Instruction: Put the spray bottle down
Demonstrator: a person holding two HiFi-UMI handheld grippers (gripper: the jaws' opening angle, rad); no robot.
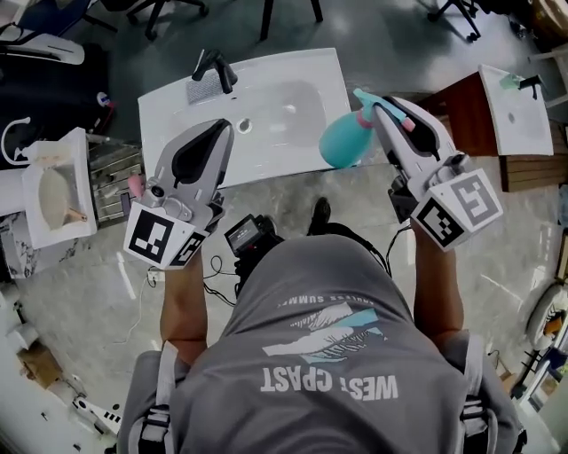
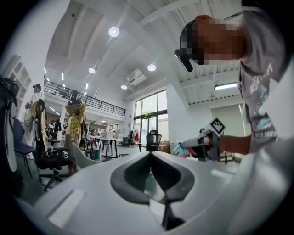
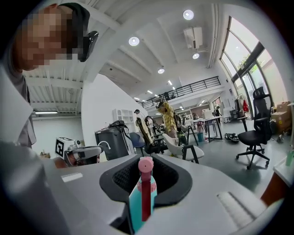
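Between the right tongs (image 1: 383, 108), clamped at its neck, hangs the bottle (image 1: 342, 140), roughly upright, its body below the jaws at the basin's (image 1: 275, 89) right edge. Left tongs (image 1: 217, 131), closed and empty, hover over the basin's left half, farther away. Pale floor (image 1: 89, 266) lies below, with chairs (image 1: 169, 9) beyond.

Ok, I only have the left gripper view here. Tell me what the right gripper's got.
Observer: The right gripper is shut on a teal spray bottle, gripped up by its pink-tipped head.
Operator: Say where that bottle is.
Observer: The head view shows it at the right edge of a white sink top, near the front corner.
Operator: Name what else is on that top.
Observer: A black faucet stands at its far left corner, well away from the bottle.
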